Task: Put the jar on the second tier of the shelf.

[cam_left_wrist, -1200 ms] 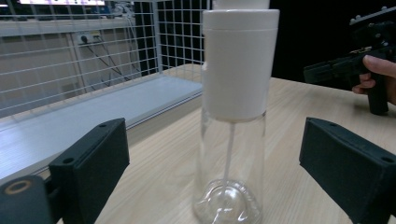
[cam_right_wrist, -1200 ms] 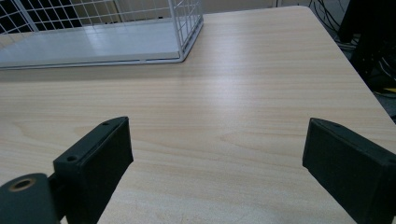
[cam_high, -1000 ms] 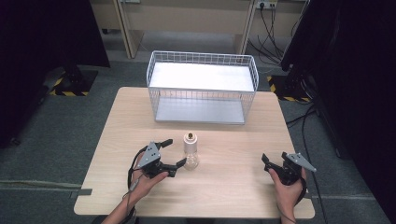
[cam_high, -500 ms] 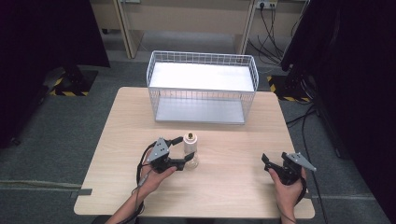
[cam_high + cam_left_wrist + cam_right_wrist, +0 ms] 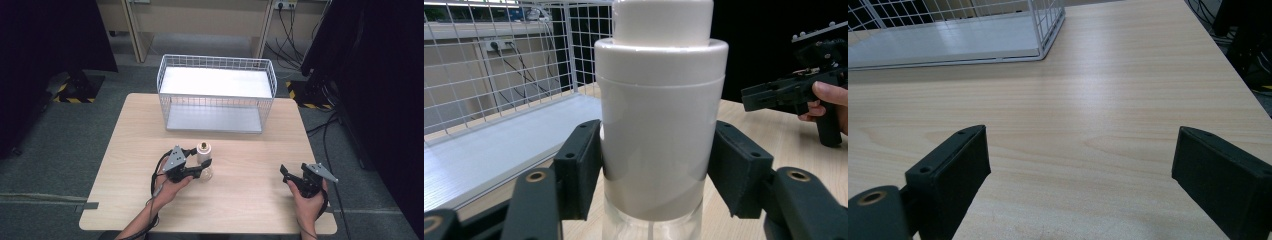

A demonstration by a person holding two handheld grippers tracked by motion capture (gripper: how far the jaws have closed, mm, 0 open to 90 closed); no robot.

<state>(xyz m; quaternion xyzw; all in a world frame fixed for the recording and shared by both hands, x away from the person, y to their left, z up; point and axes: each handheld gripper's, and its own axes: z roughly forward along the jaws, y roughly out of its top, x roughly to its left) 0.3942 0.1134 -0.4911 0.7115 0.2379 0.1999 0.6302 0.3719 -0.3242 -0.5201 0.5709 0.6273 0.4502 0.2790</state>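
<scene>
**Left gripper clamps the bottle**

The left gripper (image 5: 201, 167), its jaws just closed, squeezes the white-capped clear plastic bottle (image 5: 204, 160) near table (image 5: 250, 165) centre. At three o'clock, the right gripper (image 5: 287, 175) gapes over bare wood.

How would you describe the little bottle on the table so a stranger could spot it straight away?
Find the white wire basket at the table's far edge. Just in front of it stands a small bottle, clamped by the left tool. Its white cap and clear base mark it out.
</scene>
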